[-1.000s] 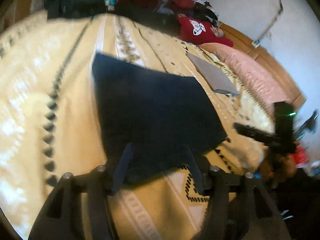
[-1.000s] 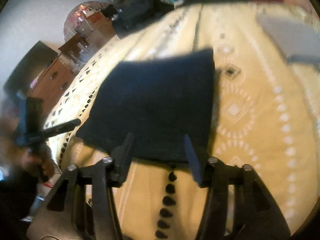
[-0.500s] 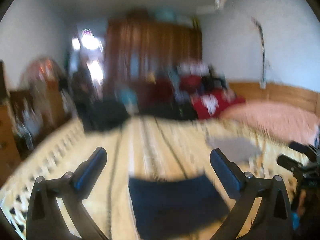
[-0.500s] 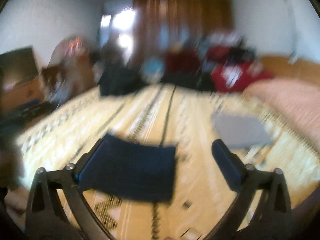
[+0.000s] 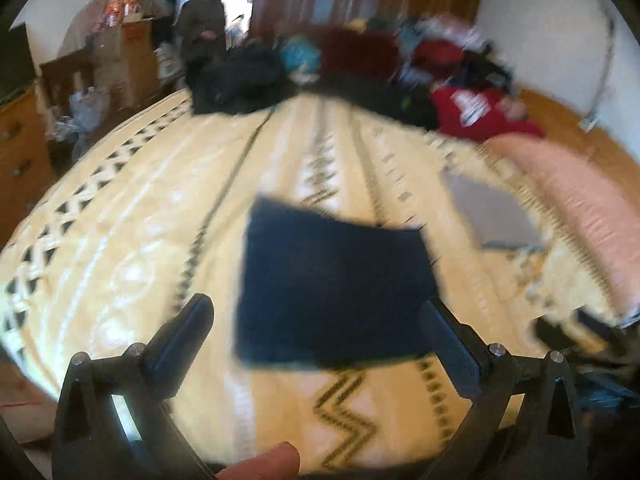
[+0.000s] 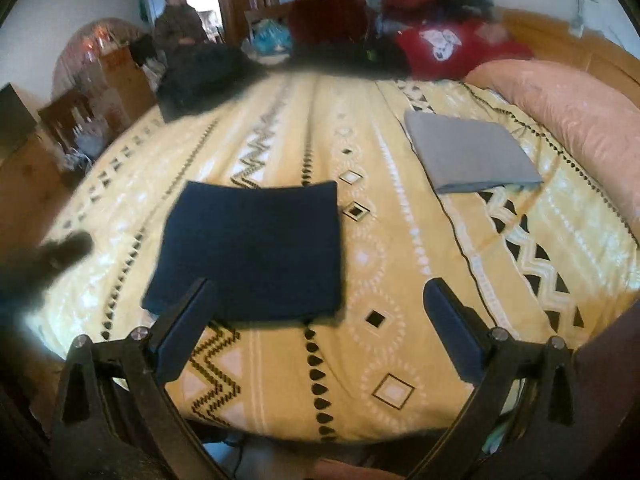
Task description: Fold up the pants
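The dark navy pants [image 5: 332, 284] [image 6: 252, 248] lie folded into a flat rectangle on the yellow patterned bedspread [image 5: 140, 240] [image 6: 400, 260]. My left gripper [image 5: 316, 320] hovers above the near edge of the pants, jaws wide open and empty. My right gripper [image 6: 320, 304] also stands wide open with nothing in it, raised above the bed with the pants ahead and to its left. The other gripper shows as a dark blur at the right edge of the left wrist view and the left edge of the right wrist view.
A folded grey garment [image 6: 468, 156] [image 5: 492, 212] lies to the right of the pants. A pink pillow [image 6: 572, 104] runs along the right side. A heap of clothes [image 6: 400, 28] fills the far end of the bed. A person [image 5: 200, 24] stands beyond it, with wooden furniture [image 6: 24, 184] at left.
Both grippers let go of the pants, opened wide and lifted away from the bed. The pants now lie flat, smaller in both views.
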Demonstrator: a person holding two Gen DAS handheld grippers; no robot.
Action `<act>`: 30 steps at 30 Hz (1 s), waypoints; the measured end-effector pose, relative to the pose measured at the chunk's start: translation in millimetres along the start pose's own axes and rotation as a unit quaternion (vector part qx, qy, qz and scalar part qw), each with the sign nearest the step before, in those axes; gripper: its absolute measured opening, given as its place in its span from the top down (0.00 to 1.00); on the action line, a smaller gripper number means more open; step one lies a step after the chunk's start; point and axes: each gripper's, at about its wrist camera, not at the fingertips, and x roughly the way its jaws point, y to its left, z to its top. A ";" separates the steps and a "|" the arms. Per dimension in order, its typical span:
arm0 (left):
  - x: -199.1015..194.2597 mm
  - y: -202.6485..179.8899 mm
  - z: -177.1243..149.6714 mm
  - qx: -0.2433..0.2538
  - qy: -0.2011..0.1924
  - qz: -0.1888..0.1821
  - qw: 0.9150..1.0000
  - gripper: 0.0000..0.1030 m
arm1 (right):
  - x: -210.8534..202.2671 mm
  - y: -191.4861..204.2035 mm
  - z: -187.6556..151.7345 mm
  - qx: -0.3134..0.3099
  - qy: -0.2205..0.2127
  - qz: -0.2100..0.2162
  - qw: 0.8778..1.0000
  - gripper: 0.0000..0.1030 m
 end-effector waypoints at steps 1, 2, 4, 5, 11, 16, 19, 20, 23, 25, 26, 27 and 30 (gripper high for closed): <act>4.0 -2.5 -4.1 0.009 0.003 0.016 1.000 0.00 | -0.7 1.7 0.5 -0.003 0.006 -0.005 1.000 0.00; 6.9 -4.6 -6.4 0.016 0.009 0.023 1.000 0.00 | -1.2 5.0 0.0 -0.005 0.009 -0.008 1.000 0.00; 9.6 -9.0 -12.4 0.018 0.014 0.024 0.999 0.00 | -3.2 9.0 -6.3 -0.008 0.009 -0.009 1.000 0.00; 9.4 -9.6 -13.4 0.015 0.015 0.023 0.999 0.00 | -5.7 11.8 -9.8 -0.010 0.010 -0.012 1.000 0.00; 5.9 -17.3 -12.3 0.028 0.014 0.030 0.999 0.00 | -14.4 26.7 -11.4 -0.038 -0.002 -0.021 0.999 0.00; -0.7 -12.8 -5.1 0.024 0.017 0.026 0.999 0.00 | -15.9 31.4 -10.1 -0.042 -0.006 -0.026 0.999 0.00; -1.6 -11.9 -3.7 0.022 0.017 0.028 0.999 0.00 | -16.6 34.9 -11.0 -0.042 -0.006 -0.025 0.999 0.00; -2.0 -11.5 -3.1 0.021 0.017 0.028 0.999 0.00 | -16.8 35.2 -10.6 -0.042 -0.006 -0.024 0.999 0.00; -2.7 -9.2 -1.0 0.015 0.016 0.029 0.999 0.00 | -16.5 40.3 -10.7 -0.043 -0.003 -0.022 0.999 0.00; -2.4 -8.1 0.2 0.013 0.018 0.029 0.999 0.00 | -16.3 42.3 -10.3 -0.044 -0.001 -0.021 0.999 0.00; -2.6 -7.9 0.6 0.013 0.017 0.031 0.999 0.00 | -16.5 42.8 -10.3 -0.046 -0.003 -0.021 0.999 0.00; -3.0 -7.8 0.5 0.013 0.016 0.032 0.999 0.00 | -16.2 43.3 -10.2 -0.047 -0.002 -0.021 0.999 0.00; -2.2 -5.0 1.5 0.010 0.018 0.031 0.999 0.00 | -15.6 44.0 -9.8 -0.047 -0.001 -0.018 0.999 0.00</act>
